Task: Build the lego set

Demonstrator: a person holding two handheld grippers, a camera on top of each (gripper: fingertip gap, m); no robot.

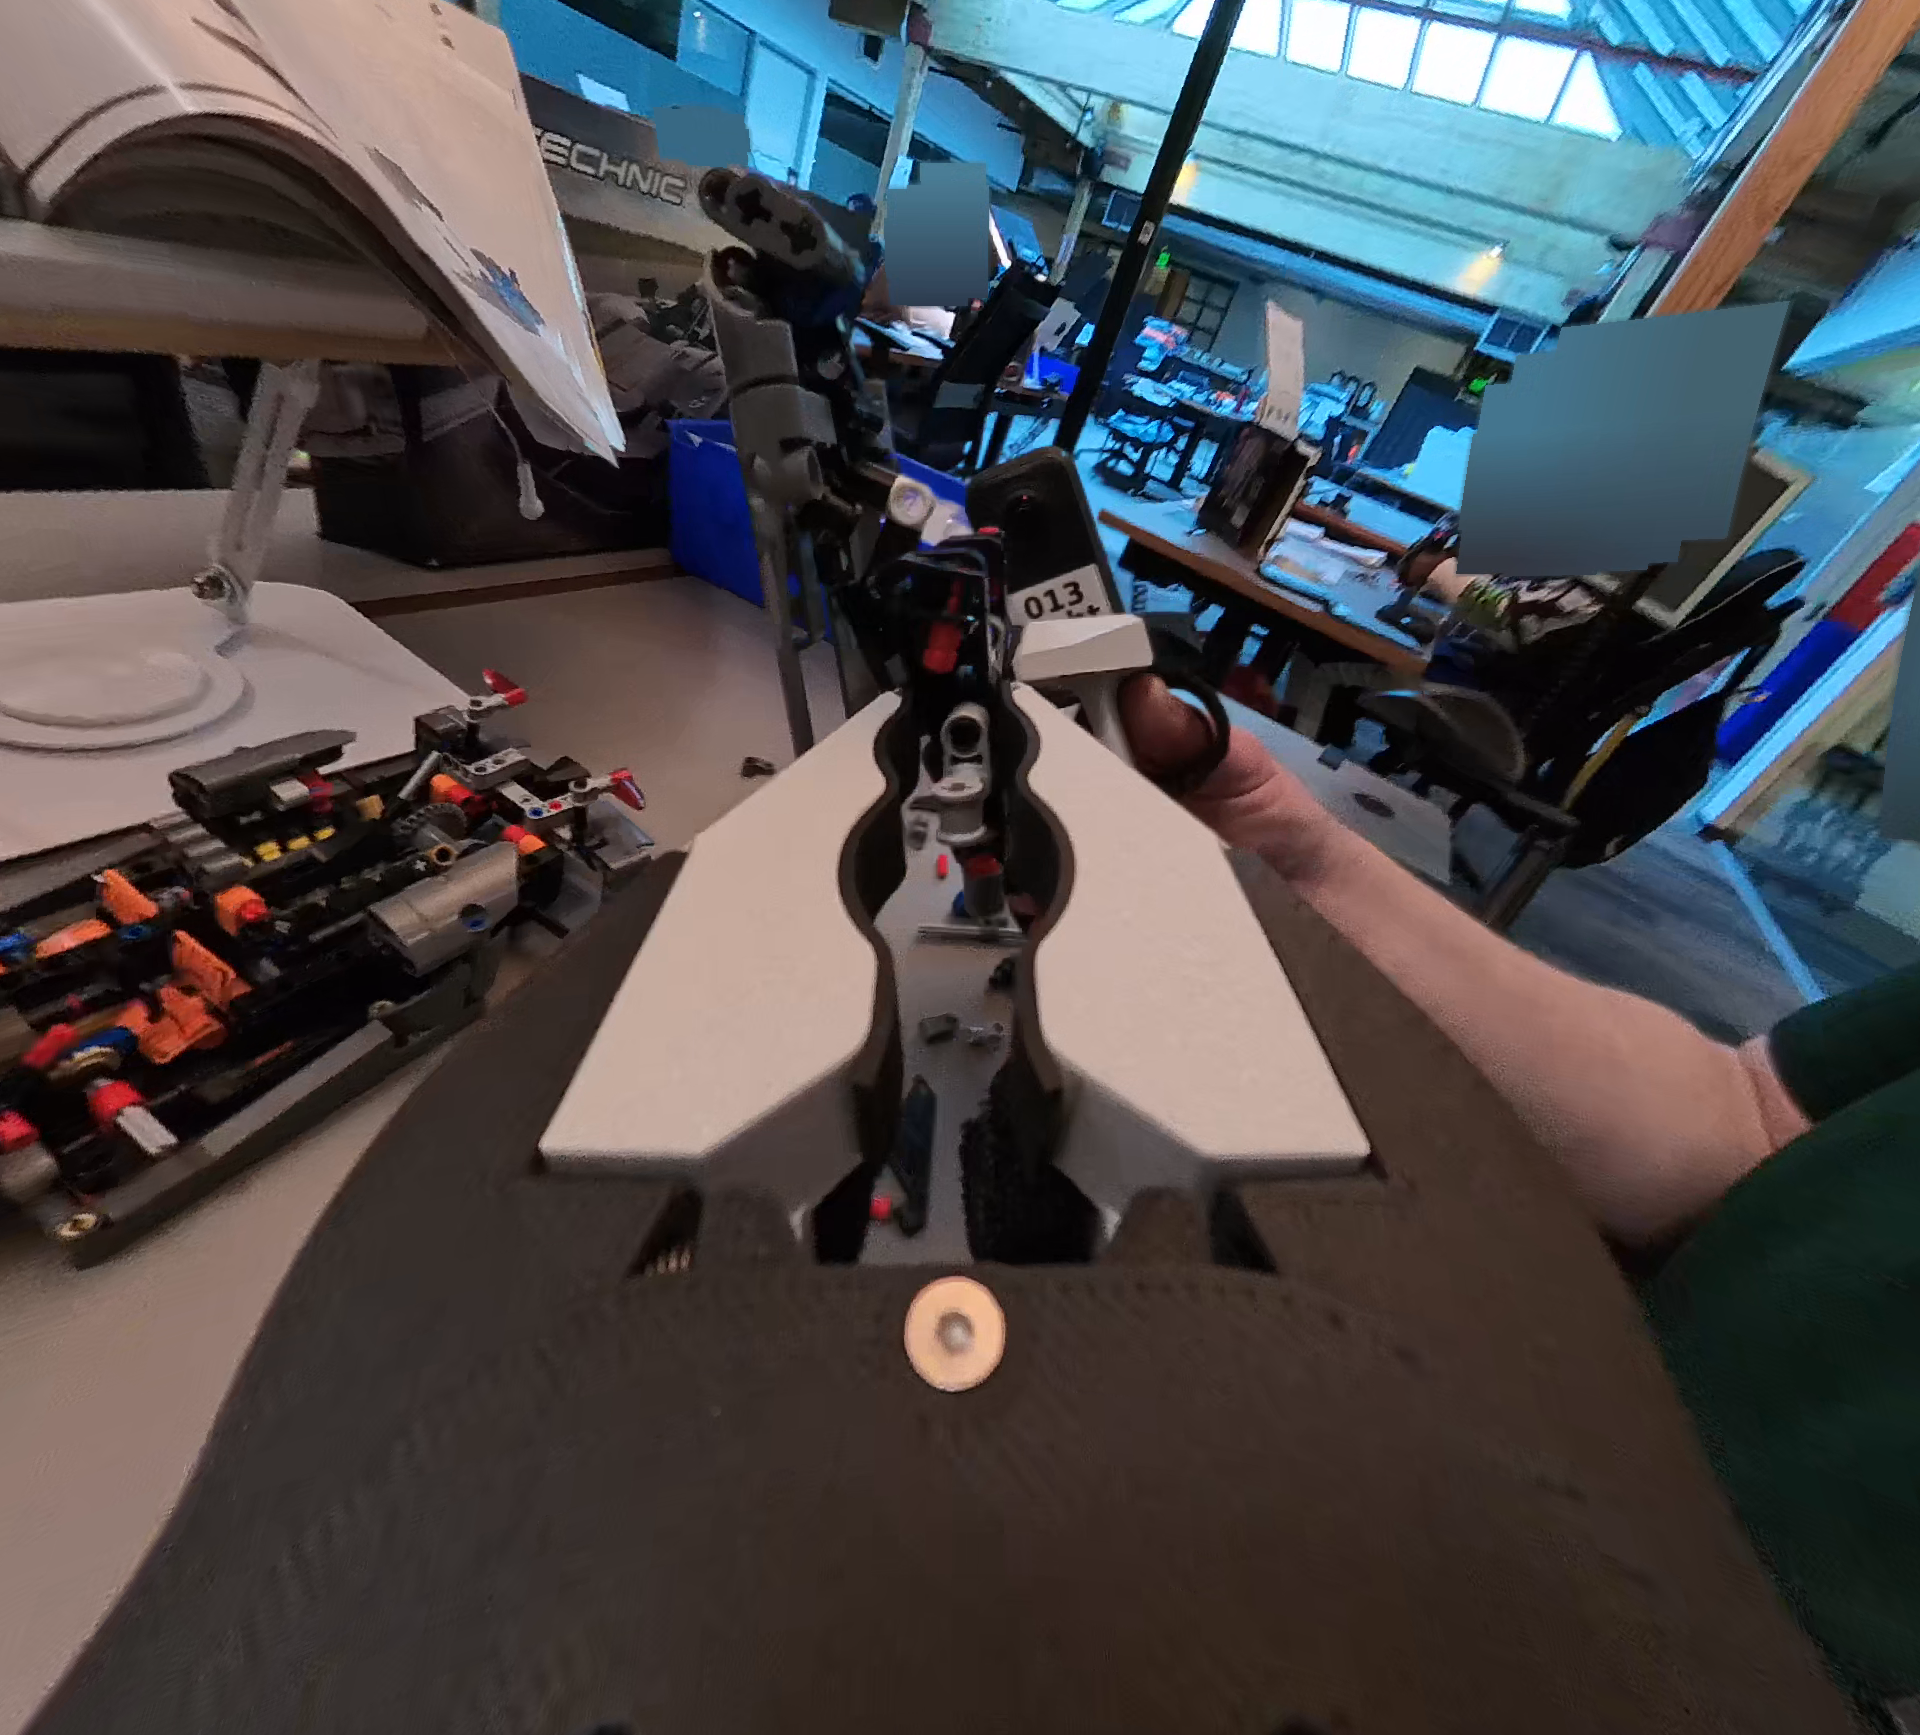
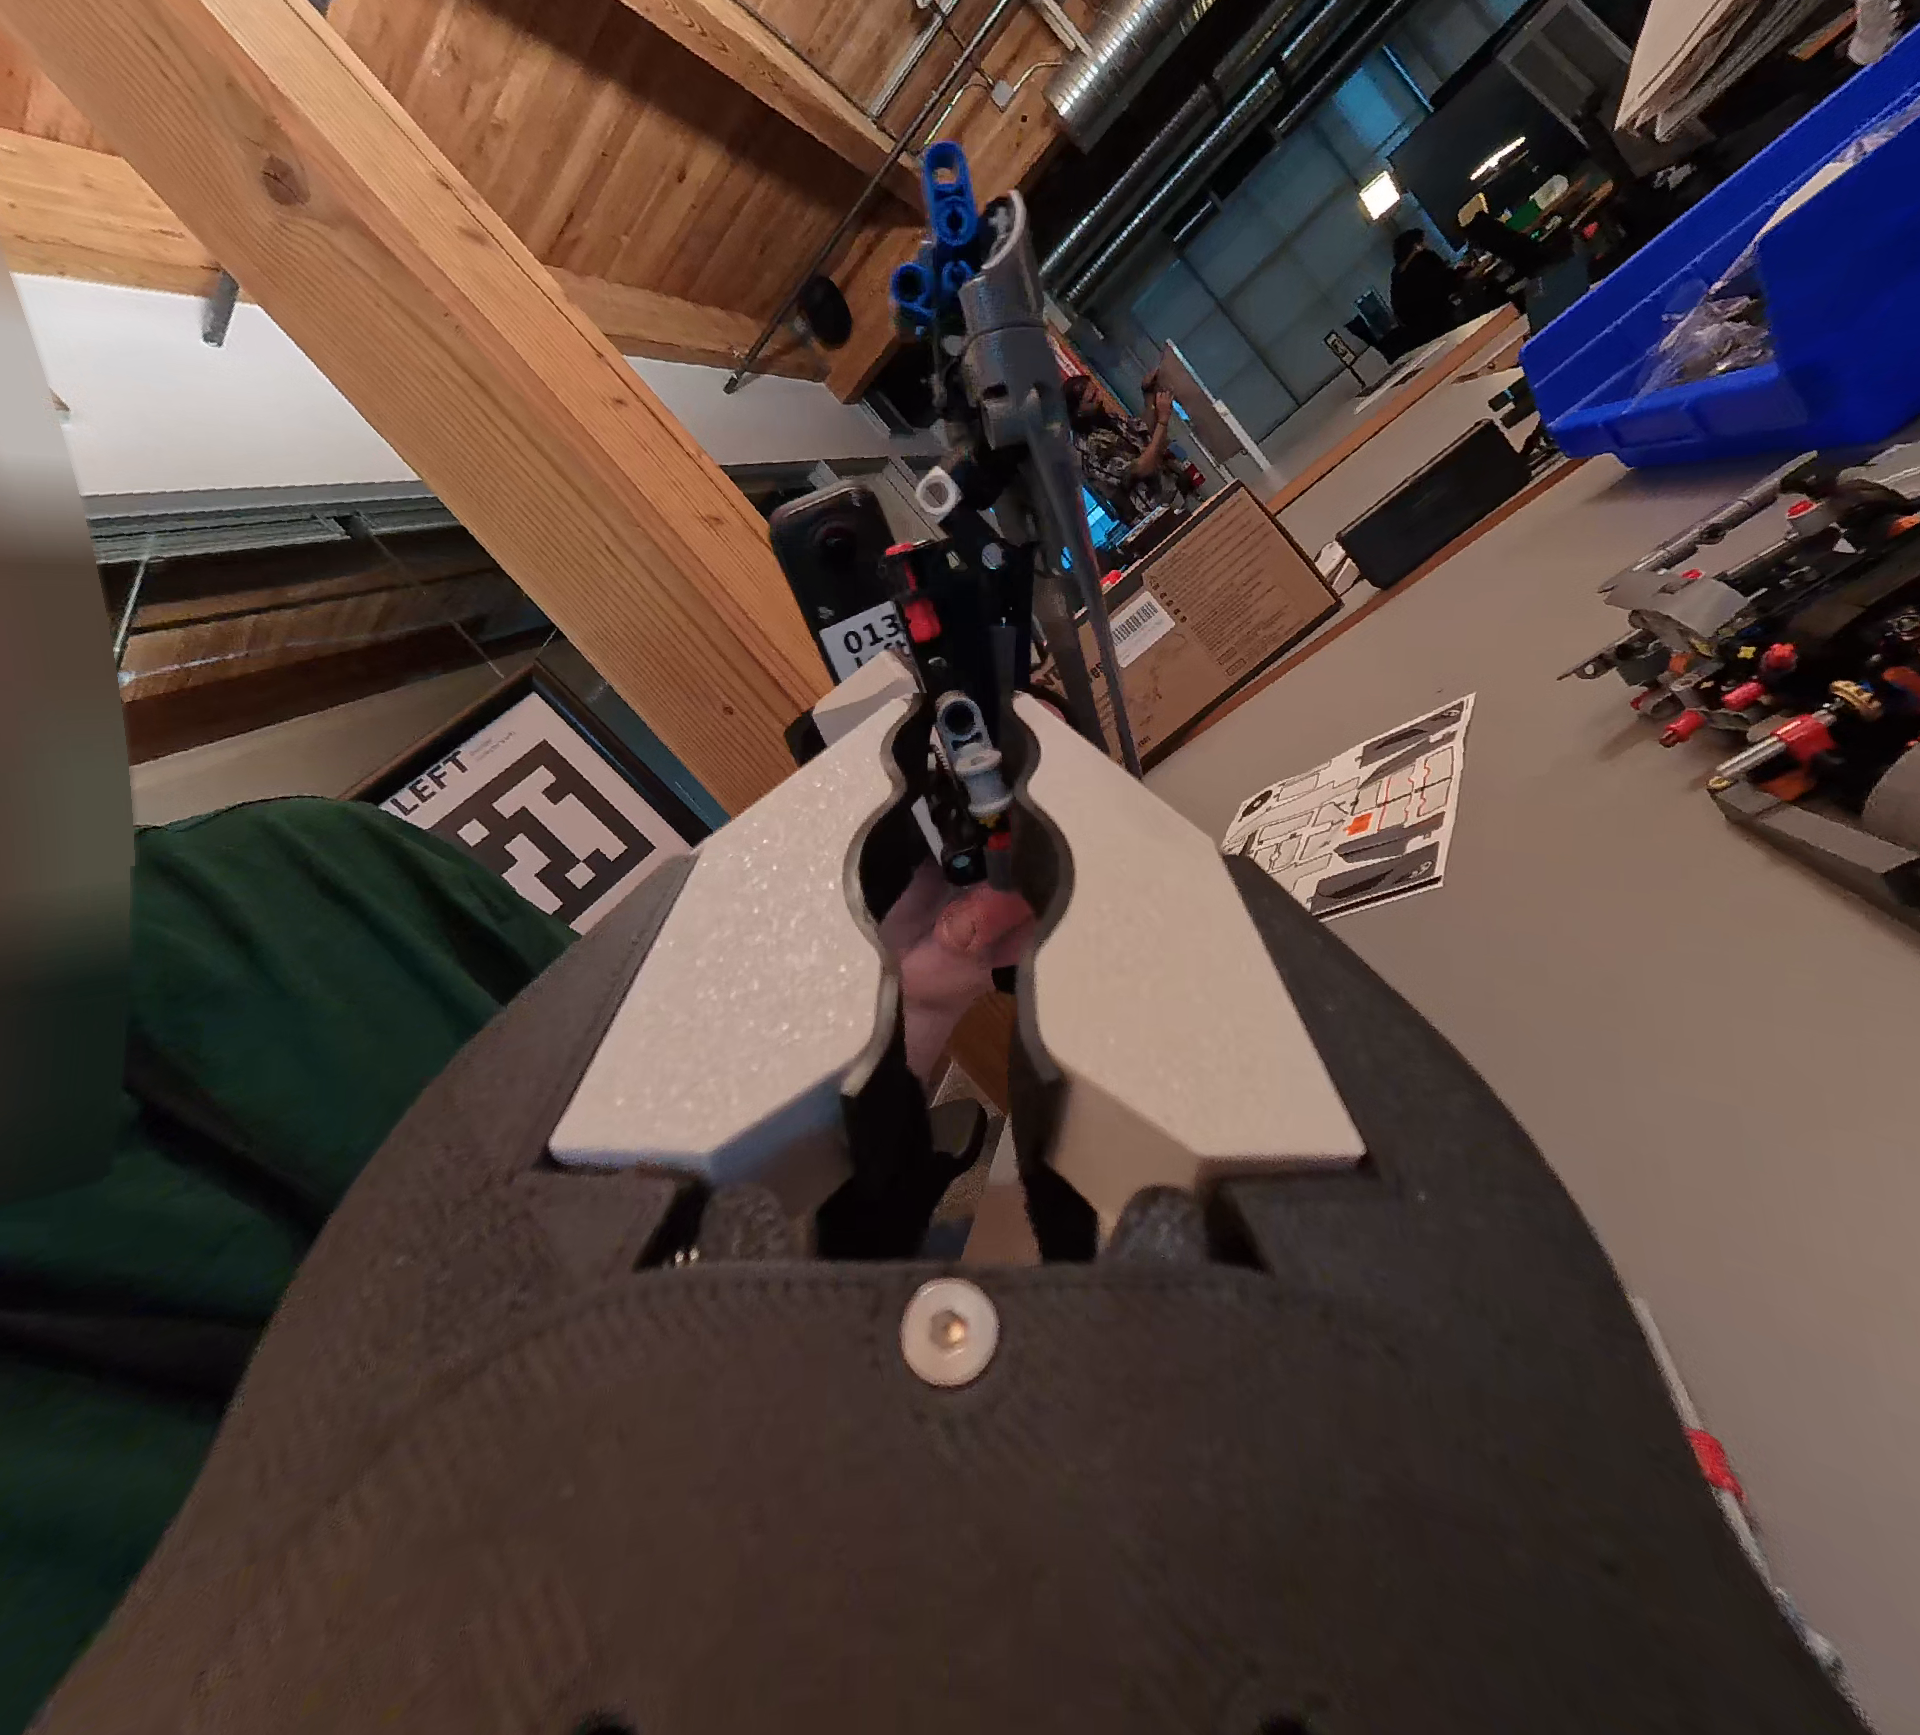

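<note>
A slim Lego sub-assembly (image 1: 940, 646) is held up in the air: a black beam with red pins, grey connectors and a long grey axle. My left gripper (image 1: 961, 729) is shut on its lower end. My right gripper (image 2: 971, 750) is shut on the same sub-assembly (image 2: 961, 605), whose top carries blue pieces. The right gripper also shows just behind it in the left wrist view (image 1: 1081, 646), with a hand on it. The built car chassis (image 1: 291, 916), black with orange and red parts, lies on the grey table; it also shows in the right wrist view (image 2: 1787, 677).
An open instruction booklet (image 1: 260, 75) rests on a white stand at the left. A blue parts bin (image 2: 1766, 314), a sticker sheet (image 2: 1361, 812) and a cardboard box (image 2: 1216, 615) lie on the table (image 2: 1558, 1010). Small loose pieces (image 1: 961, 1025) lie below the grippers. Both grippers' tips are close together, under 4 cm apart.
</note>
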